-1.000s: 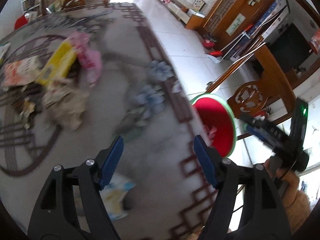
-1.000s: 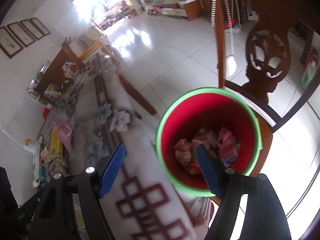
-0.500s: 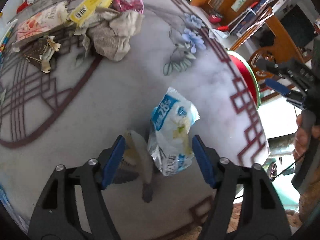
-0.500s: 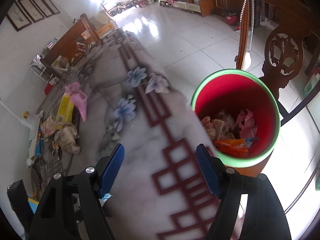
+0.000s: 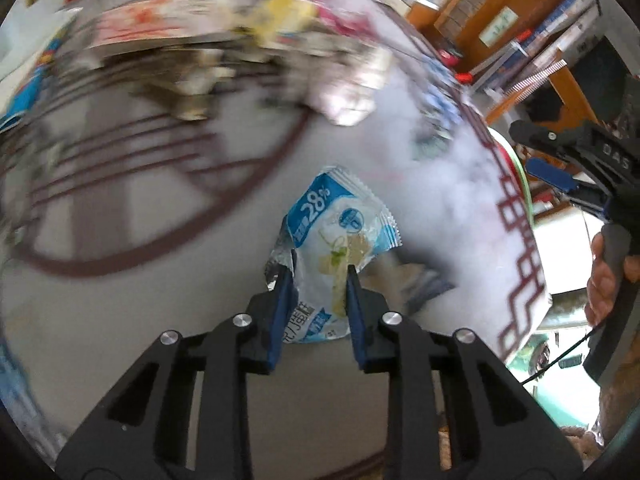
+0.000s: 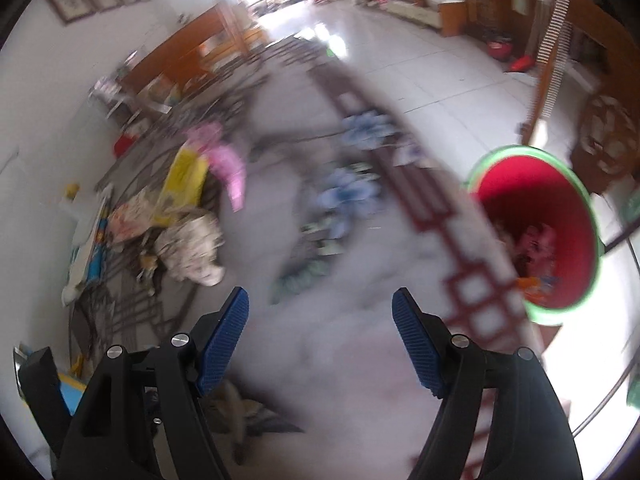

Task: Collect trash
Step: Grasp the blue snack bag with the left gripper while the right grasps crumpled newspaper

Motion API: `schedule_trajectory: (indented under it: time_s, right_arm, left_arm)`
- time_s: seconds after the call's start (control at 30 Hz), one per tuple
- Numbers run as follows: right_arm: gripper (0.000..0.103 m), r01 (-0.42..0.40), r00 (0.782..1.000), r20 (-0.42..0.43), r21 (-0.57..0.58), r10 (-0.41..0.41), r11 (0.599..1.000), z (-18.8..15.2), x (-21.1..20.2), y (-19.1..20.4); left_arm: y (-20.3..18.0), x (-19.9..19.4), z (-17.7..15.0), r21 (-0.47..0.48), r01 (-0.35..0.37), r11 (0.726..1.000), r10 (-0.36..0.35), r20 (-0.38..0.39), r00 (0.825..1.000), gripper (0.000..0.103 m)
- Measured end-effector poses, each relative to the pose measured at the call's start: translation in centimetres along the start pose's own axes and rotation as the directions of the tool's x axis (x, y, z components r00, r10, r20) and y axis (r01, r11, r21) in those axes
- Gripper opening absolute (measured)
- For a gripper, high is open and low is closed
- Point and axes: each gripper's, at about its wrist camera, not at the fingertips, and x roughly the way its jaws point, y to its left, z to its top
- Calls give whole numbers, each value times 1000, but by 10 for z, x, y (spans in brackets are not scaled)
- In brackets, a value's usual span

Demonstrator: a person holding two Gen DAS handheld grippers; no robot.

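Left gripper [image 5: 319, 276]: where its blue pads meet, a blue-and-white snack wrapper [image 5: 340, 224] is pinched between them, just above the patterned table [image 5: 200, 280].
Right gripper [image 6: 320, 300]: jaws are held wide apart; nothing is gripped.
Trash pile [image 6: 188, 208]: heaped farther back on the table.
Red bin [image 6: 536, 232]: seen beyond the table edge, wrappers inside.

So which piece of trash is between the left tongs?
The blue-and-white snack wrapper marked 28%, pinched by the left tongs; the yellow, pink and crumpled pieces lie untouched in the pile farther up the table.
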Motion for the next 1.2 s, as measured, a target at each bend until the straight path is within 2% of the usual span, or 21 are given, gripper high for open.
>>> schedule_trajectory:
  time_s: [0.1,0.17,0.23,0.4,0.53,0.57,0.6,0.67,0.7,0.73,0.83,0.93,1.07,1.2]
  right_arm:
    - [73,-13,1000,-24,-114,11,993,9,18,32]
    - [80,-24,999,-50,-229,13,973,18,35,62]
    - [80,-20,998,-69,-315,-2,949,24,50,85]
    - [83,12,996,-79,-429,-51,903,33,85,123]
    - [82,35,986,-130,-445,-103,895,36,113,131]
    - [76,37,985,-136,-445,-108,895,35,116,129]
    - [63,31,985,-137,-443,-102,896,33,117,128]
    - [46,10,986,-144,-433,-80,901,31,116,128]
    - [43,8,987,-142,-423,-75,906,29,113,126]
    - [42,6,988,-138,-418,-70,908,28,111,126]
    - [41,-17,990,-135,-395,-39,919,21,98,122]
    - [41,-71,988,-152,-360,16,930,7,78,118]
    - [41,-106,984,-174,-337,49,935,-14,62,116]
    - [42,-103,985,-162,-284,58,953,-30,51,111]
  left_arm:
    - [29,-15,-8,-42,-45,998,46,16,999,26]
    - [49,-22,-12,-69,-72,995,73,22,997,26]
    - [67,-26,-17,-98,-91,991,93,21,995,26]
    - [89,-34,-27,-139,-97,986,102,30,994,26]
    - [99,-38,-32,-162,-85,983,94,44,995,31]
    - [100,-39,-33,-165,-82,983,91,47,995,33]
    - [100,-40,-32,-167,-80,983,90,51,995,38]
    - [102,-44,-33,-169,-76,983,88,67,994,45]
    - [102,-45,-33,-171,-76,982,90,75,993,49]
    - [104,-46,-33,-176,-77,981,93,85,992,53]
    - [107,-46,-31,-182,-57,982,74,90,993,55]
    - [104,-47,-29,-167,-59,984,77,101,992,60]
    - [100,-43,-25,-135,-57,989,70,98,993,60]
    - [93,-38,-24,-98,-68,993,76,85,993,61]
